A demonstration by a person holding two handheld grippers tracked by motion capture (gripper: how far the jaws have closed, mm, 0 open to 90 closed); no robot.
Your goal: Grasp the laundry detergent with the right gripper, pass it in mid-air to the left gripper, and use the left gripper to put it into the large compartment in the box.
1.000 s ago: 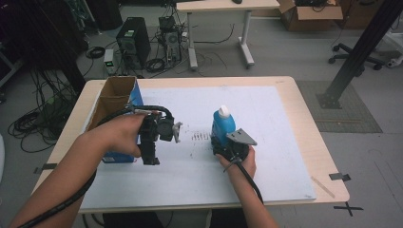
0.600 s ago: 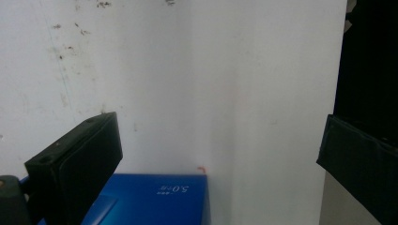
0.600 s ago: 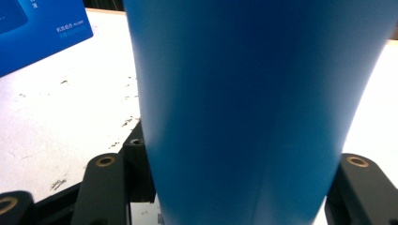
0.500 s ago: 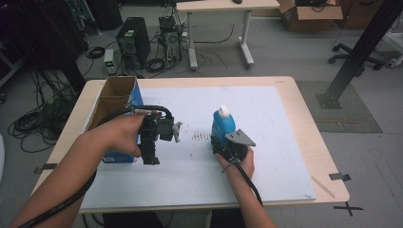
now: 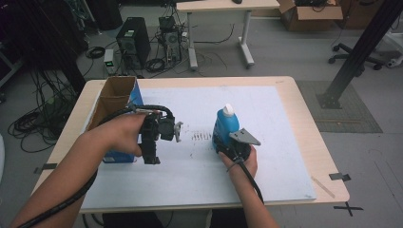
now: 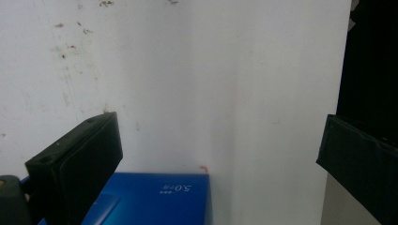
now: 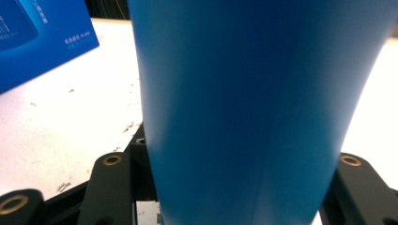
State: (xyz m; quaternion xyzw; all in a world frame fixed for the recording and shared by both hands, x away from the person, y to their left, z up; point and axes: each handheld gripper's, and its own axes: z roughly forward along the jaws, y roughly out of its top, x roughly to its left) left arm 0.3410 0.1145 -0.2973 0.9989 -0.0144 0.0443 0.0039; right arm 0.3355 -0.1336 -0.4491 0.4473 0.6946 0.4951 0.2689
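The pale wooden table (image 5: 304,118) carries a large white sheet (image 5: 266,118) marked with dark scuffs, and beyond its far edge lie a grey floor, a black computer tower (image 5: 132,45) among tangled cables, and a second light desk (image 5: 223,5). At the sheet's left edge stands a tall blue cardboard box with an open brown top (image 5: 116,102); its inside is in shadow and I cannot tell what it holds. Near the sheet's middle stands an upright blue plastic bottle with a white cap (image 5: 225,124). The right gripper (image 5: 227,148) is clamped on the bottle's lower body, which blocks most of the right gripper view. The left gripper (image 5: 151,156), just beside the box, points down at the sheet with its jaws spread wide and nothing between them; the box's blue corner shows below. The box's small white lettering is too small to read reliably.
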